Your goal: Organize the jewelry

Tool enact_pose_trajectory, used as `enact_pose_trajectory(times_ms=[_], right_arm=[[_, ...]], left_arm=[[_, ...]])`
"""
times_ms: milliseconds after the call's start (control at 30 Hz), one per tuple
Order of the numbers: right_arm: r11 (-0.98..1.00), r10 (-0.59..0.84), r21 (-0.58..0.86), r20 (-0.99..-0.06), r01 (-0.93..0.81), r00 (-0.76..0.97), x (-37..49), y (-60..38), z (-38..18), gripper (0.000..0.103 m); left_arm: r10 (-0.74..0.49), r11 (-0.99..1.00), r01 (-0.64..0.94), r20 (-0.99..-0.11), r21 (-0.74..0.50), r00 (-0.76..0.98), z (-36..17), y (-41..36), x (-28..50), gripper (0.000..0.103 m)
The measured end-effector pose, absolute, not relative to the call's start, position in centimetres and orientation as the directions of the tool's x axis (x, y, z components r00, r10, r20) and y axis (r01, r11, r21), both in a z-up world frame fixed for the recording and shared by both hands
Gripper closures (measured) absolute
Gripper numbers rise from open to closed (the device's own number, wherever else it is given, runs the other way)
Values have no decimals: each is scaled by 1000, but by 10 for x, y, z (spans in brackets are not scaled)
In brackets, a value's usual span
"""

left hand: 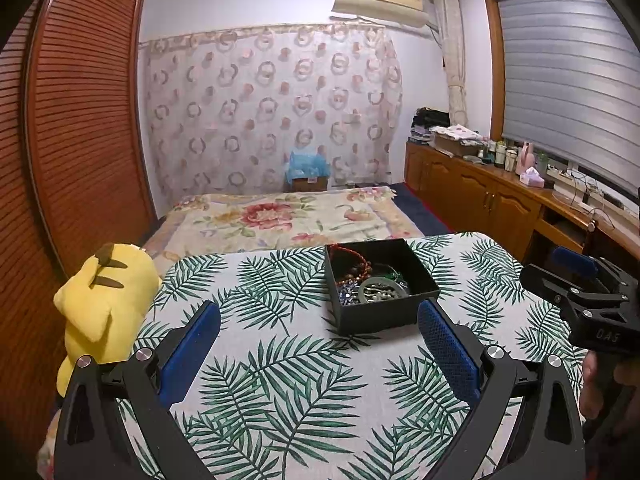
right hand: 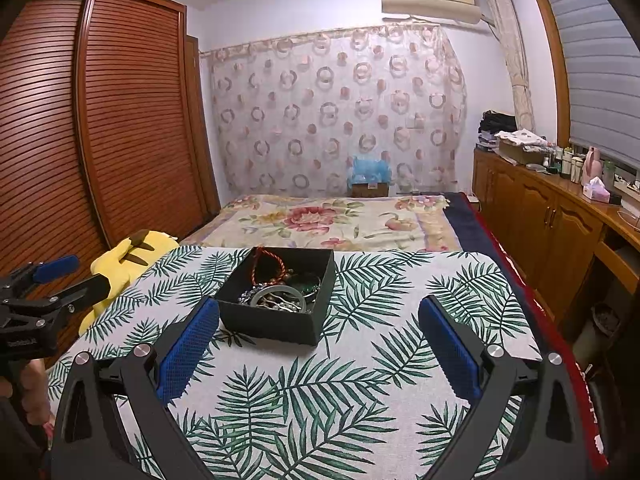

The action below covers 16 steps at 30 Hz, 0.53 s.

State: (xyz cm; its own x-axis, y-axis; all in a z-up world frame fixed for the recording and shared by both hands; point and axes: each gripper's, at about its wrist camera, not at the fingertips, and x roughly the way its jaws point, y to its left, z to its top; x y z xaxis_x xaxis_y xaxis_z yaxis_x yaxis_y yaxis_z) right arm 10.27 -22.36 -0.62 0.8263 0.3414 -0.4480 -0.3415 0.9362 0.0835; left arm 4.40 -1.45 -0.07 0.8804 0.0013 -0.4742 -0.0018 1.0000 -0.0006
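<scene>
A black open box [left hand: 380, 314] stands on the table with the palm-leaf cloth [left hand: 280, 360]. It holds a jumble of jewelry [left hand: 366, 280]: a red cord bracelet, bead strings, a grey-green bangle. The box also shows in the right wrist view [right hand: 272, 326], with the jewelry [right hand: 280, 288] inside. My left gripper [left hand: 320, 312] is open and empty, just in front of the box. My right gripper [right hand: 320, 312] is open and empty, with the box ahead to its left. Each gripper shows at the edge of the other's view, the right [left hand: 576, 280] and the left [right hand: 60, 276].
A yellow plush toy [left hand: 104, 300] leans at the table's left edge. Behind the table is a bed with a floral blanket [left hand: 280, 216]. A wooden wardrobe [left hand: 80, 120] is on the left, and a low cabinet with clutter [left hand: 480, 184] on the right.
</scene>
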Motion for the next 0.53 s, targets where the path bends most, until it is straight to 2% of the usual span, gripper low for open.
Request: enact_pose_trajectory(times_ms=[533], right_arm=[[937,340,81,-448,-341,827,102,-220,-5,3]], left_arm=[[-5,1000,4,-485,-5,875,2,-7,48,8]])
